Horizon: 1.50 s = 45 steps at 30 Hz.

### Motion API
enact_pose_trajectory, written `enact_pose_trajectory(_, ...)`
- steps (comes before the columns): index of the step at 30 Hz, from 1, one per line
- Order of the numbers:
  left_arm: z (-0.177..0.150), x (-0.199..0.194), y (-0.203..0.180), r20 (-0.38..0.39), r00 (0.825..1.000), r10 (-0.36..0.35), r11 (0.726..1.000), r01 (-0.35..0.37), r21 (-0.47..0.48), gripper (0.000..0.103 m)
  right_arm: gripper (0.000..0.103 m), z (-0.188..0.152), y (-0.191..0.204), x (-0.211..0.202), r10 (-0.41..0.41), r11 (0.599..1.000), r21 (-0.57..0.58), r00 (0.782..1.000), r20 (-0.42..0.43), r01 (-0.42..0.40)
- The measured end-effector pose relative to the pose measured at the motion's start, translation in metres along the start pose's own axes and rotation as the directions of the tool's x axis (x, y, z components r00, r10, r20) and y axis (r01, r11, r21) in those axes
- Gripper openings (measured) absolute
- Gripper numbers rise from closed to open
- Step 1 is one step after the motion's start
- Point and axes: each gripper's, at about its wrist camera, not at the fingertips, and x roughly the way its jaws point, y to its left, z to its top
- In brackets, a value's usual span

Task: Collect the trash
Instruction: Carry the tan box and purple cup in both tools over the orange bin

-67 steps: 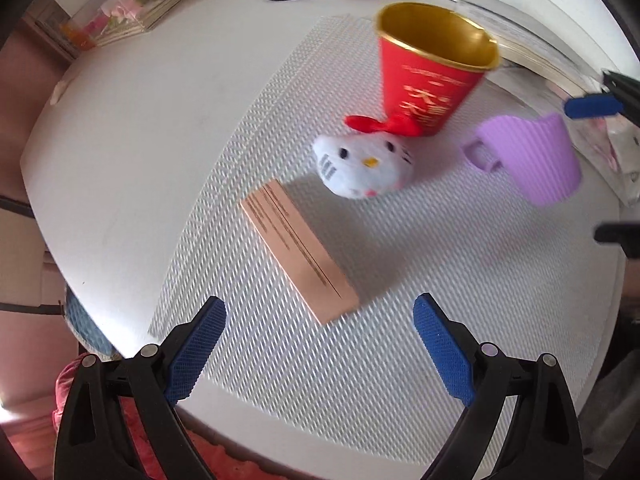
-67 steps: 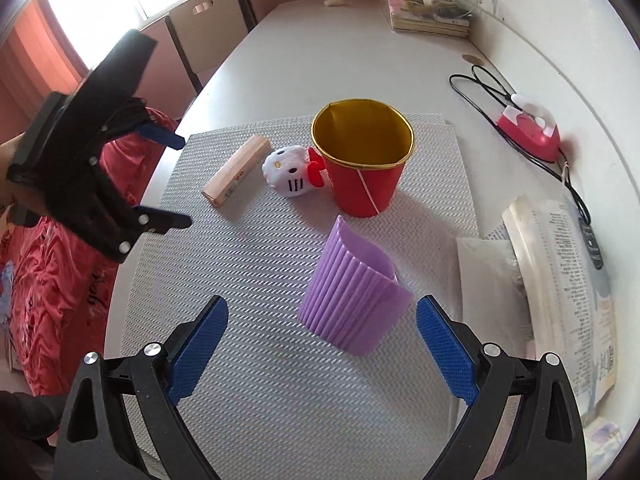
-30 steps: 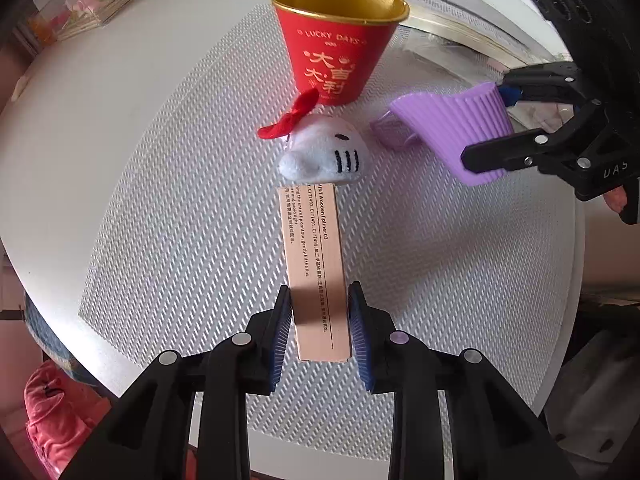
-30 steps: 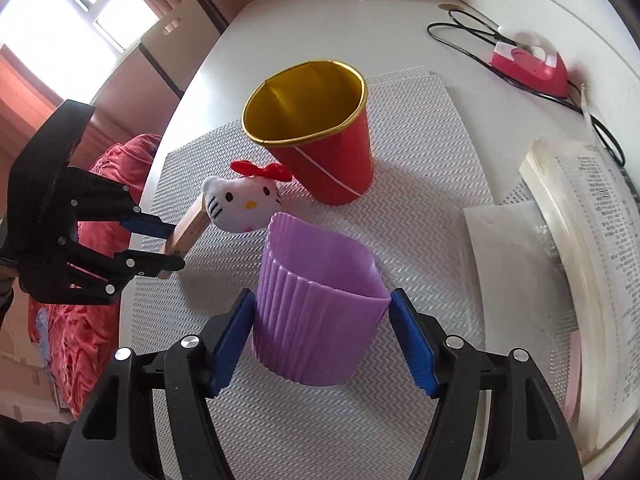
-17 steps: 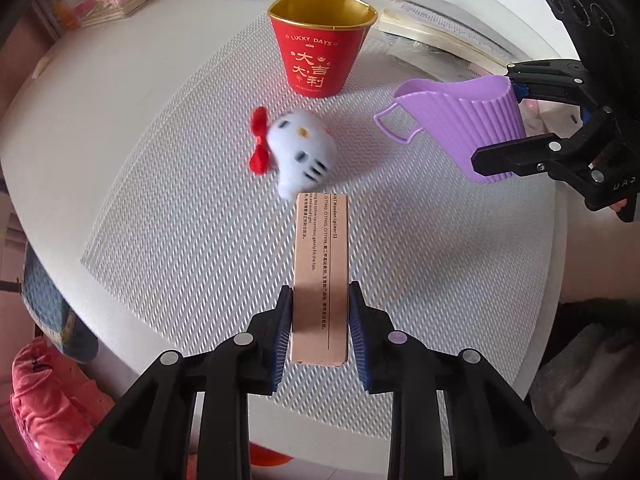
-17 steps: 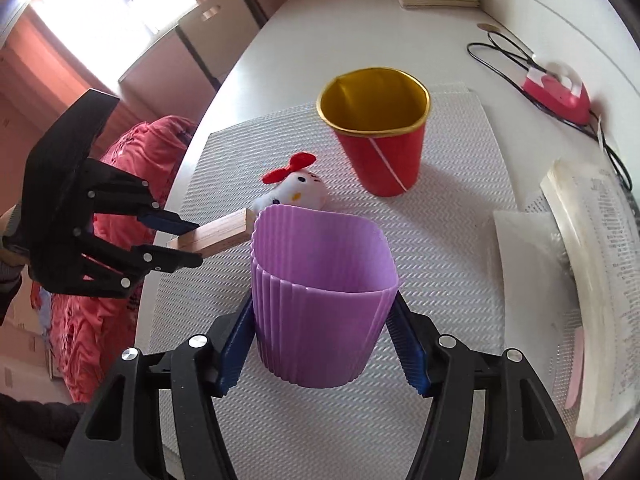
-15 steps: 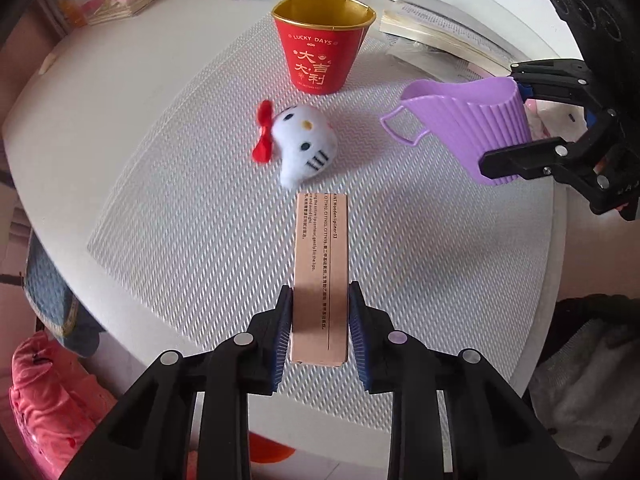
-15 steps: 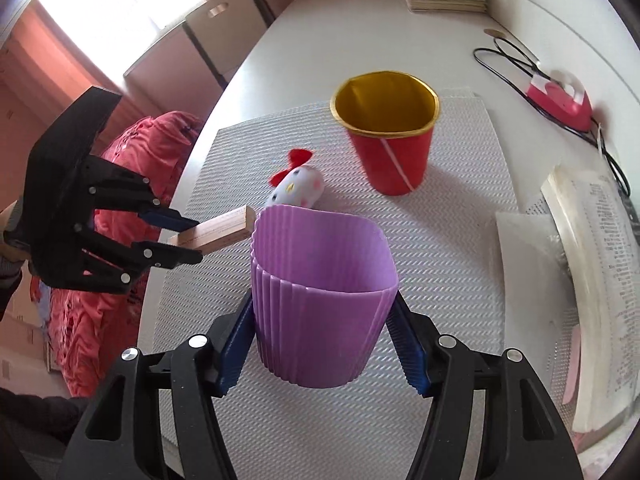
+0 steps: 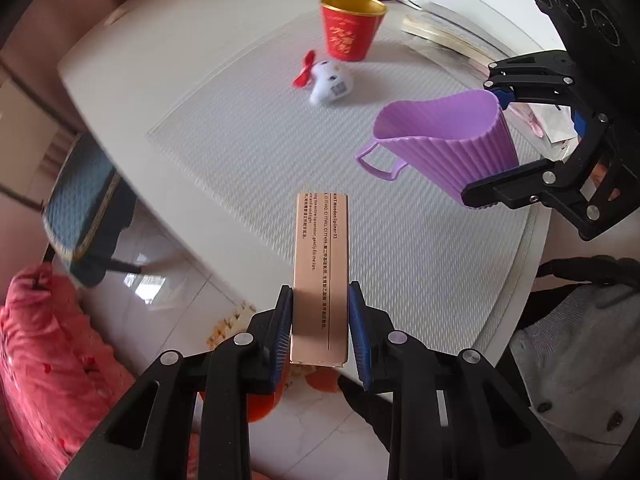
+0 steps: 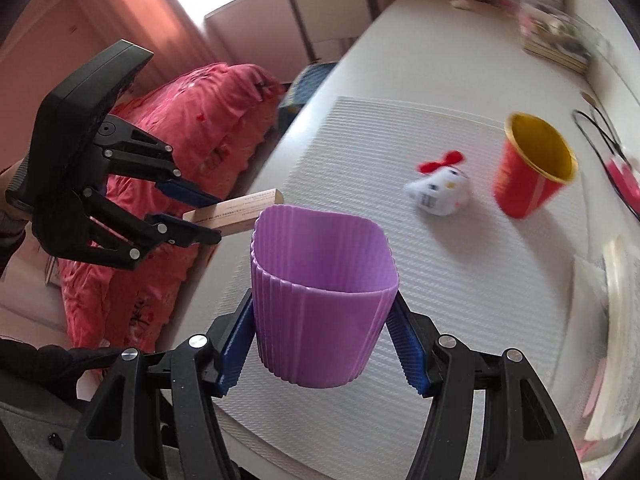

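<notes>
The left tongs are clamped on the near end of a slim tan carton printed with small text; the carton sticks straight out ahead of them, lifted clear above the near edge of the white surface. To their right, the right tongs grip a ribbed purple cup by its two sides, mouth up and tilted, also held off the ridged grey mat. From the right wrist view, the carton's far end shows just beyond and left of the cup's rim. Farther ahead of both tongs, a small white plush toy with a red bow lies on the mat. Just beyond it stands a red paper cup with a gold lining, upright and apart from the toy.
</notes>
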Motion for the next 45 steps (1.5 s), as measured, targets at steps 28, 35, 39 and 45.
enact_pose_trajectory(28,-0.227,0.083,0.165,-0.047,0.999,-0.001,0.844,-0.024,-0.536,0.029,0.063,0.108,0.26,0.276,0.131,0.899,-0.358,0.935,-0.329,-0.252)
enact_pose_trajectory(35,-0.263,0.156,0.21,-0.034,0.996,-0.078,0.799,0.042,-0.599,0.03,0.063,0.102,0.286,0.397,0.054,0.924,-0.32,0.897,-0.438,-0.212)
enact_pose_trajectory(39,-0.276,0.199,0.227,-0.03,0.991,-0.133,0.77,0.084,-0.632,0.029,0.063,0.096,0.284,0.446,0.011,0.93,-0.317,0.879,-0.477,-0.184)
enact_pose_trajectory(45,-0.292,0.251,0.239,-0.028,0.978,-0.208,0.73,0.136,-0.67,0.029,0.063,0.075,0.275,0.517,-0.033,0.948,-0.286,0.848,-0.529,-0.142)
